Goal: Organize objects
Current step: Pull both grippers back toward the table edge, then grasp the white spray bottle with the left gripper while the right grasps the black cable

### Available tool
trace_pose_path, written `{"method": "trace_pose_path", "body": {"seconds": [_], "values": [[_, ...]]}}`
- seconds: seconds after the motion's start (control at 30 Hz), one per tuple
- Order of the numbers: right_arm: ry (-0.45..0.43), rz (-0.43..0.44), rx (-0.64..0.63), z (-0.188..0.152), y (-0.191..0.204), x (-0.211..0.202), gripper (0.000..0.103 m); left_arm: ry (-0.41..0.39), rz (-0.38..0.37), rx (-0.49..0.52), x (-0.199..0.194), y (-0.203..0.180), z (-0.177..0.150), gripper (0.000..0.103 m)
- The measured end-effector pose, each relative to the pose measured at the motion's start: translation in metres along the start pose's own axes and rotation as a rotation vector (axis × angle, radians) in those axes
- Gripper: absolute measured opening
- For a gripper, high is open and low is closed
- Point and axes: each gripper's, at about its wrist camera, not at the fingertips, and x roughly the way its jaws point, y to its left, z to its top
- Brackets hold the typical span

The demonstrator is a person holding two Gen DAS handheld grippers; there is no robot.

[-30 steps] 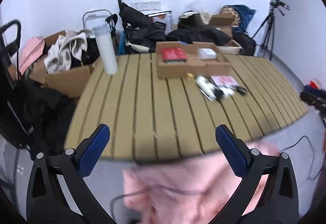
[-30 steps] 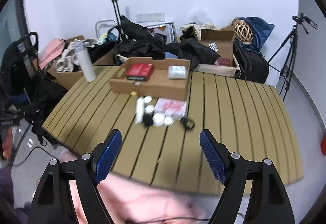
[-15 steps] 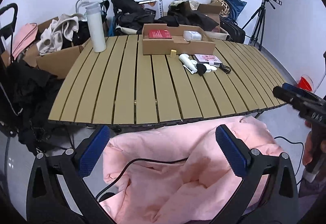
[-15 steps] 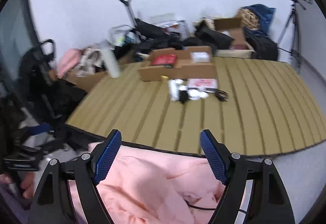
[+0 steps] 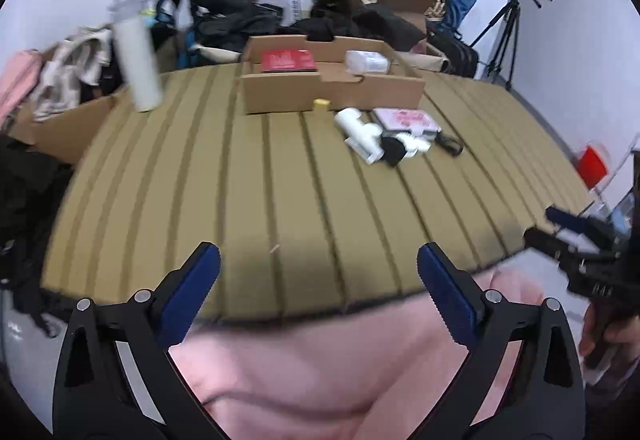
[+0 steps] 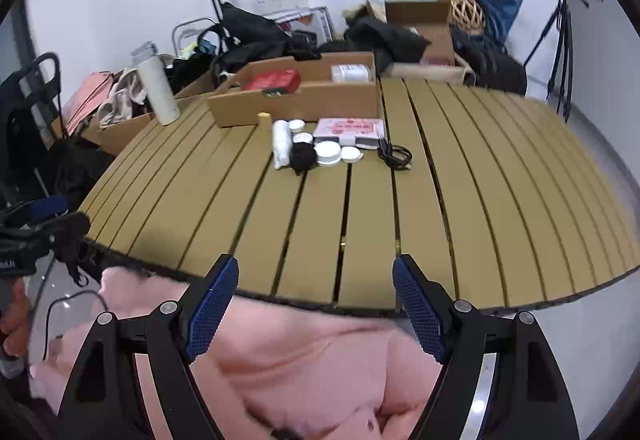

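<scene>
tripod cut off, blurred

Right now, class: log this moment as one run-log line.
left gripper: open, empty | right gripper: open, empty | both: at table near edge | box: holds red pack | loose items: middle

Both grippers sit closer to the slatted table vs 0.5 s ago; pink jacket shows less in left view.

One cardboard box, one white flask, four white caps.
</scene>
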Motion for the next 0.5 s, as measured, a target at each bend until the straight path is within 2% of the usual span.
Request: {"method": "trace_pose_path", "body": {"seconds": [0.07, 0.13, 0.2, 0.27, 0.37, 0.43, 0.5], "values": [[-0.012, 0.000, -0.004, 0.008, -0.006, 0.011, 0.083, 0.036, -0.032, -0.027, 0.034, 0.000, 0.015, 0.091], [-0.002, -0.020, -0.019, 0.019, -0.012, 0.031, 0.078, 0.094, -0.078, -0.062, 0.071, -0.001, 0.033, 0.082], [0.028, -0.029, -0.013, 0.029, -0.020, 0.051, 0.070, 0.111, -0.111, -0.079, 0.100, -0.005, 0.051, 0.078], [0.056, -0.033, -0.004, 0.039, -0.029, 0.073, 0.068, 0.122, -0.109, -0.087, 0.133, -0.011, 0.075, 0.078], [0.061, -0.050, -0.021, 0.055, -0.039, 0.100, 0.065, 0.132, -0.110, -0.110, 0.179, -0.016, 0.104, 0.068], [0.054, -0.060, -0.021, 0.067, -0.049, 0.114, 0.065, 0.167, -0.090, -0.120, 0.211, -0.021, 0.117, 0.054], [0.050, -0.049, -0.012, 0.078, -0.059, 0.127, 0.061, 0.189, -0.083, -0.122, 0.229, -0.024, 0.122, 0.052]]}}
